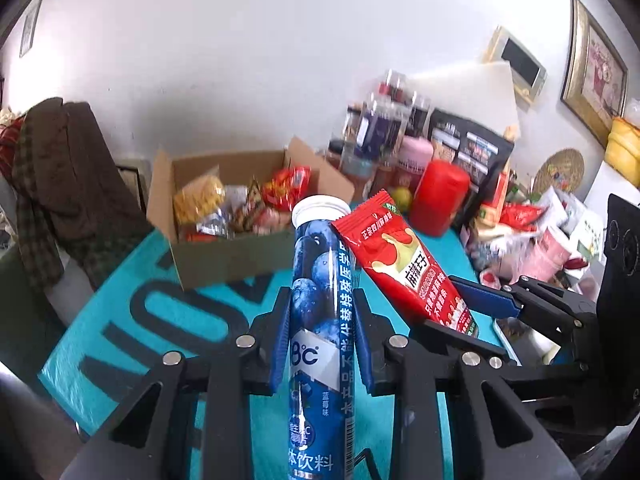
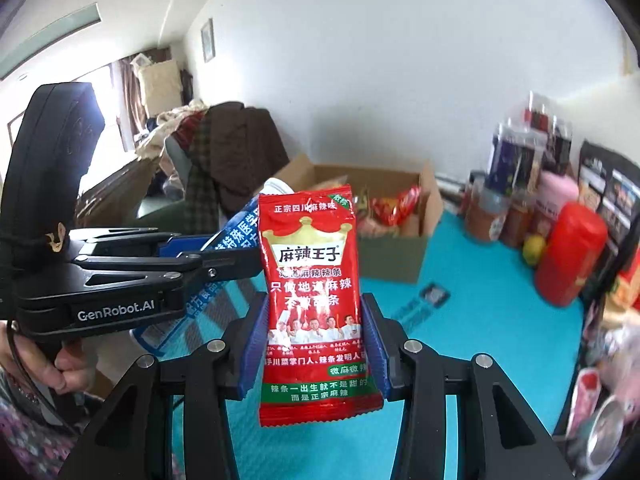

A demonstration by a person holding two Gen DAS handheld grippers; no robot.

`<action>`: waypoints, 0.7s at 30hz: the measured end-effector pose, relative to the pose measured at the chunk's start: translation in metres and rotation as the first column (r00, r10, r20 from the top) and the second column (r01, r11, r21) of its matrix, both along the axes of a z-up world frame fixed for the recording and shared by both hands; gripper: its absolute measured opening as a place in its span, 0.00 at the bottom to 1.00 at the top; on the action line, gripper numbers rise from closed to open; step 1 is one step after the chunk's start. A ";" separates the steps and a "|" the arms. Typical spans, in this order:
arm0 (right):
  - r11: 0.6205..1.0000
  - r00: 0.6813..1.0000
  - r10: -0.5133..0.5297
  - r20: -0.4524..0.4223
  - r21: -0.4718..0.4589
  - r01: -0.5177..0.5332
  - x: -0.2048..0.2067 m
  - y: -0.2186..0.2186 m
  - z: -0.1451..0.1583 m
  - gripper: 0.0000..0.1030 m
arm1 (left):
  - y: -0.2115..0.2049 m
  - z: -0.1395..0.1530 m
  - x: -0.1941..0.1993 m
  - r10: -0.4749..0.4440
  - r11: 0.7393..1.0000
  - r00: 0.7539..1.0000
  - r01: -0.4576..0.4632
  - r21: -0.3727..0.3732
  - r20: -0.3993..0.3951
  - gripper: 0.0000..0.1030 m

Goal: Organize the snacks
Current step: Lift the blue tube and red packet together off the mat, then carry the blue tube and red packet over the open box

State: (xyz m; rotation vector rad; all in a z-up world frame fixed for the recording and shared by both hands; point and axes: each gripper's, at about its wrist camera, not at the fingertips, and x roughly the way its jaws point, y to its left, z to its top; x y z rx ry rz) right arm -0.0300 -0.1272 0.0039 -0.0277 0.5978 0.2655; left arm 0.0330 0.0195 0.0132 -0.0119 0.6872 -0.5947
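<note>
I see the cardboard box (image 1: pixel 224 256) toward the mat's (image 1: pixel 132 320) far edge, jars (image 1: pixel 384 128) crowding its far right corner.

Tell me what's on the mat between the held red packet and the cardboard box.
In the right wrist view, only bare teal mat lies between the red packet and the cardboard box.

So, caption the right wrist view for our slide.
Right tongs hold a red snack packet above the teal mat.
</note>
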 end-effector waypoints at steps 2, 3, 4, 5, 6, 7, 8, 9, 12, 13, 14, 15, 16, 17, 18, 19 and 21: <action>1.000 1.000 0.004 0.016 -0.005 -0.004 0.006 0.000 0.008 0.43 | 0.001 0.009 0.008 0.007 1.000 1.000 -0.007 -0.008 0.024 0.27; 1.000 1.000 0.007 0.026 -0.009 -0.007 0.010 0.001 0.012 0.43 | 0.001 0.012 0.012 0.009 1.000 0.999 -0.008 -0.012 0.032 0.28; 1.000 0.999 0.010 0.037 -0.013 -0.010 0.015 0.001 0.016 0.43 | 0.002 0.016 0.017 0.011 1.000 0.999 -0.010 -0.016 0.040 0.28; 1.000 0.999 0.011 0.045 -0.017 -0.010 0.020 0.000 0.019 0.43 | 0.002 0.019 0.021 0.011 1.000 0.999 -0.010 -0.019 0.047 0.28; 1.000 0.999 0.013 0.053 -0.020 -0.012 0.025 0.000 0.023 0.43 | 0.002 0.022 0.026 0.012 1.000 0.998 -0.011 -0.022 0.054 0.28; 1.000 0.998 0.015 0.061 -0.022 -0.014 0.031 0.000 0.026 0.43 | 0.002 0.025 0.031 0.013 1.000 0.998 -0.012 -0.025 0.062 0.28; 1.000 0.998 0.017 0.068 -0.025 -0.015 0.037 0.000 0.029 0.43 | 0.002 0.029 0.037 0.014 1.000 0.997 -0.012 -0.027 0.069 0.27; 0.999 0.997 0.019 0.075 -0.032 -0.016 0.043 0.000 0.032 0.43 | 0.002 0.033 0.043 0.014 0.999 0.997 -0.012 -0.029 0.076 0.28; 0.998 0.994 0.017 0.105 -0.054 -0.011 0.062 -0.002 0.043 0.43 | -0.001 0.045 0.060 0.013 1.000 0.994 -0.010 -0.027 0.106 0.28; 0.998 0.993 0.018 0.113 -0.054 -0.012 0.067 -0.002 0.046 0.43 | -0.002 0.049 0.065 0.015 1.000 0.993 -0.012 -0.024 0.118 0.28; 0.999 0.993 0.019 0.119 -0.051 -0.013 0.073 -0.003 0.048 0.43 | -0.004 0.053 0.073 0.019 1.000 0.991 -0.017 -0.019 0.132 0.28; 0.999 0.992 0.021 0.126 -0.049 -0.015 0.079 -0.005 0.052 0.43 | -0.006 0.055 0.076 0.025 1.000 0.990 -0.023 -0.014 0.142 0.27; 0.998 0.990 0.021 0.139 -0.056 -0.014 0.088 -0.006 0.056 0.43 | -0.009 0.058 0.083 0.029 1.000 0.987 -0.028 -0.009 0.156 0.28; 0.998 0.989 0.022 0.149 -0.066 -0.013 0.094 -0.006 0.058 0.43 | -0.010 0.059 0.088 0.030 1.000 0.986 -0.030 -0.005 0.163 0.28; 0.997 0.988 0.023 0.154 -0.075 -0.011 0.099 -0.007 0.060 0.43 | -0.012 0.061 0.095 0.031 1.000 0.985 -0.031 -0.007 0.167 0.28; 0.996 0.987 0.023 0.161 -0.086 -0.009 0.107 -0.007 0.062 0.43 | -0.012 0.063 0.102 0.032 0.999 0.985 -0.031 -0.010 0.169 0.28; 0.996 0.985 0.026 0.170 -0.090 -0.011 0.122 -0.009 0.066 0.43 | -0.015 0.065 0.117 0.037 0.999 0.984 -0.035 -0.014 0.173 0.28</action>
